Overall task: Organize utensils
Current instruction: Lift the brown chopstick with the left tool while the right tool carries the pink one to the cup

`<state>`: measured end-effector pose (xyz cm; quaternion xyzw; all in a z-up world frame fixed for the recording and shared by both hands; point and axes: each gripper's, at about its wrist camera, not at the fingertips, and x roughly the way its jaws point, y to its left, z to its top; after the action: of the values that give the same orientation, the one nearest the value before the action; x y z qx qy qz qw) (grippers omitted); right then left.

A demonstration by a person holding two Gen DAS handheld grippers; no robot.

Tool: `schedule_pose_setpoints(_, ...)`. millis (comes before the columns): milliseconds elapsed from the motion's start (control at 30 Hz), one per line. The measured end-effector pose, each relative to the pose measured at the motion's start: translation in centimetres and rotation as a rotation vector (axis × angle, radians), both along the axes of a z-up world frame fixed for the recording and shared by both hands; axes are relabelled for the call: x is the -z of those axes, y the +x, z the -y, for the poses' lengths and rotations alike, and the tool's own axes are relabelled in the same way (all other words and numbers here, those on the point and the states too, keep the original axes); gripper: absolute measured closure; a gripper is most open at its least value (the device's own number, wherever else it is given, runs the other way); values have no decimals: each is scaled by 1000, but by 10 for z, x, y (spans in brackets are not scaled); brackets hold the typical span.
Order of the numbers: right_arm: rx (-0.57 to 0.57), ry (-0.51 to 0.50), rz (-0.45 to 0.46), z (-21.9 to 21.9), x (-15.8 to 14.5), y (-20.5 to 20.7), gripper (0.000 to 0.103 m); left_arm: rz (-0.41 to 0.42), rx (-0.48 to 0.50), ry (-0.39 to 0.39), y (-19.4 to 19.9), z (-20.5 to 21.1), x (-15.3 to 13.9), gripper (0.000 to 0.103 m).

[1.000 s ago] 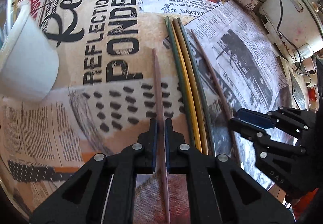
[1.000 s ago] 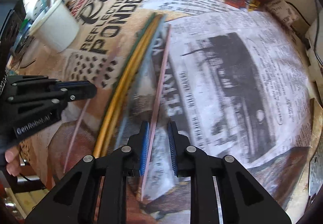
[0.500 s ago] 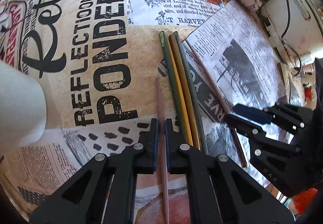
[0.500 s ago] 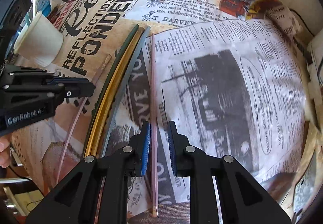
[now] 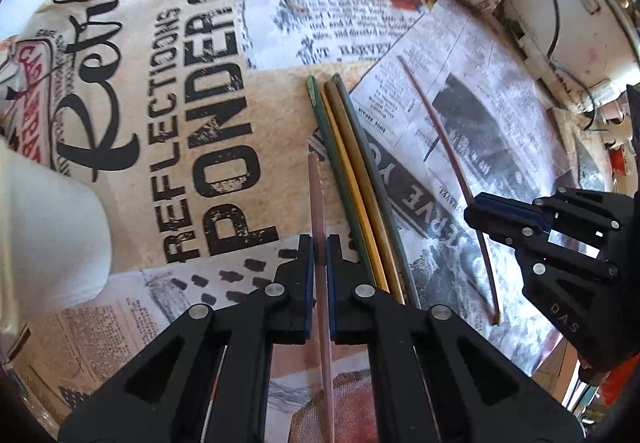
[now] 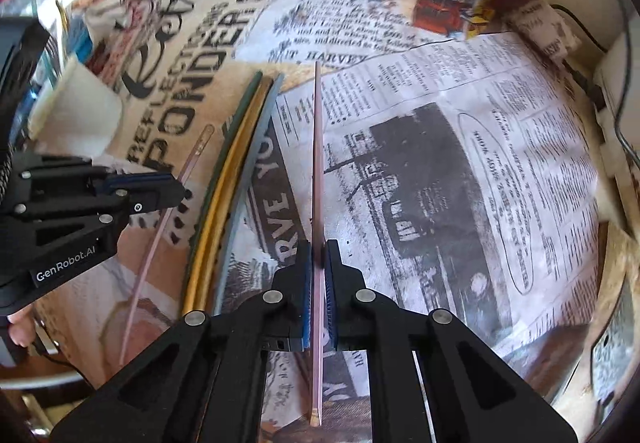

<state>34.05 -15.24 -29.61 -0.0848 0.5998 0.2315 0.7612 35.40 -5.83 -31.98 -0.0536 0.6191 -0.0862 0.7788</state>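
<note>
A pink chopstick [image 5: 319, 203] is pinched by the left gripper [image 5: 319, 247], just left of the chopstick bundle [image 5: 356, 179] on the tablecloth [image 5: 160, 91]. Another pink stick [image 6: 318, 171] is clamped in the right gripper [image 6: 319, 255], probably lifted a bit, hard to tell.

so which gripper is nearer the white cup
Left. The left gripper sits just beside the white cup; the right gripper is across the chopstick bundle from it.

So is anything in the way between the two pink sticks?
Yes. A bundle of green, yellow and grey chopsticks lies between the left pink chopstick and the right pink chopstick. Each gripper already clamps its own stick.
</note>
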Motion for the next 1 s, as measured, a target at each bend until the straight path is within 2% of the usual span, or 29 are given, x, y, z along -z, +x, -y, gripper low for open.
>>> schedule_pose_setpoints(400, 47, 107, 141, 31, -54, -37, 97, 232, -59, 45, -52, -13, -67, 99)
schedule_pose_setpoints(567, 42, 137, 196, 29, -79, -49, 97, 316, -111, 62, -77, -25, -90, 99)
schedule_pose_setpoints(1000, -6, 205, 303, 3, -126, -67, 98, 495, -248, 49, -132, -53, -143, 99)
